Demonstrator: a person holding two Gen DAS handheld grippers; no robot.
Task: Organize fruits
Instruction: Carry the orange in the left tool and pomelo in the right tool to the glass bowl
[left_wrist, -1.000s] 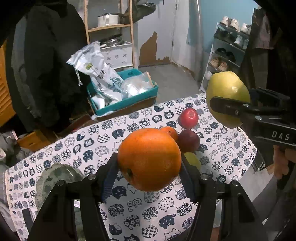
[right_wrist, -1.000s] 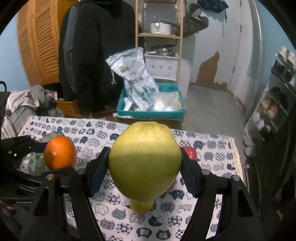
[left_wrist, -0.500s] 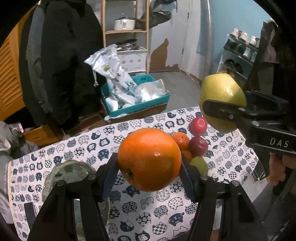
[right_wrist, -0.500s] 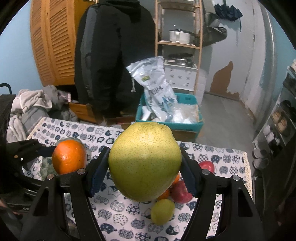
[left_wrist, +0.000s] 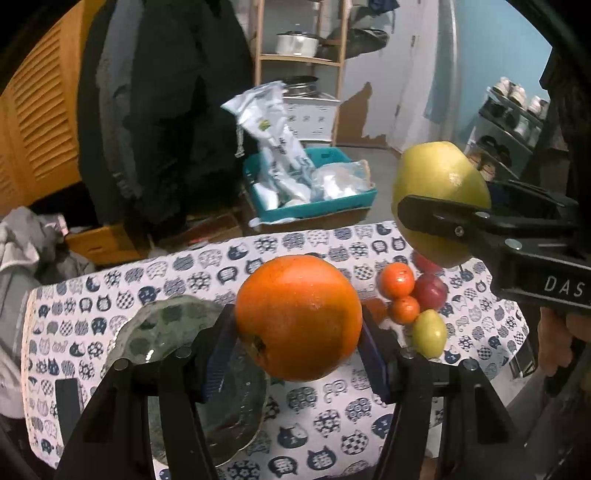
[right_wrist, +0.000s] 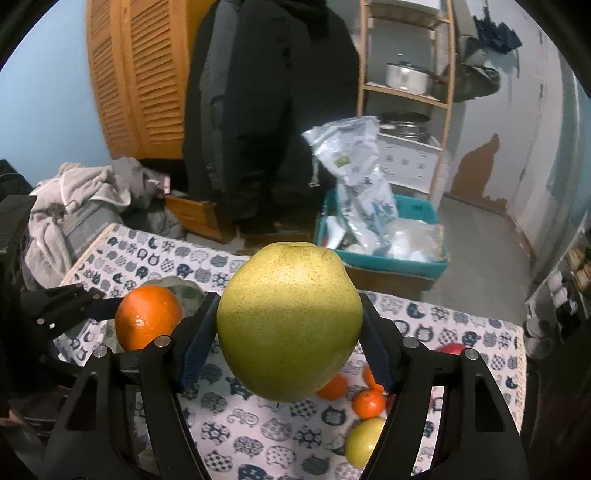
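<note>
Left wrist view: left tongs (left_wrist: 299, 347) pinch the orange (left_wrist: 298, 317) above the worktop (left_wrist: 332, 406), right tongs (left_wrist: 436, 218) at two o'clock pinch the pear (left_wrist: 436, 184); either round fruit could slip and roll off.

Two claws are up over the worktop (left_wrist: 184, 269), the left claw (left_wrist: 297, 347) gripping one big orange (left_wrist: 297, 317) and the right claw (right_wrist: 290, 343) gripping one large pear (right_wrist: 290, 321). On the cloth I count two small oranges, (left_wrist: 397, 280) and (left_wrist: 405, 309), with part of a third (right_wrist: 332, 387) showing behind the pear. There are two red fruits, (left_wrist: 430, 291) and (right_wrist: 450, 348), one small yellow-green fruit (left_wrist: 429, 333) and one glass bowl (left_wrist: 166, 332).
</note>
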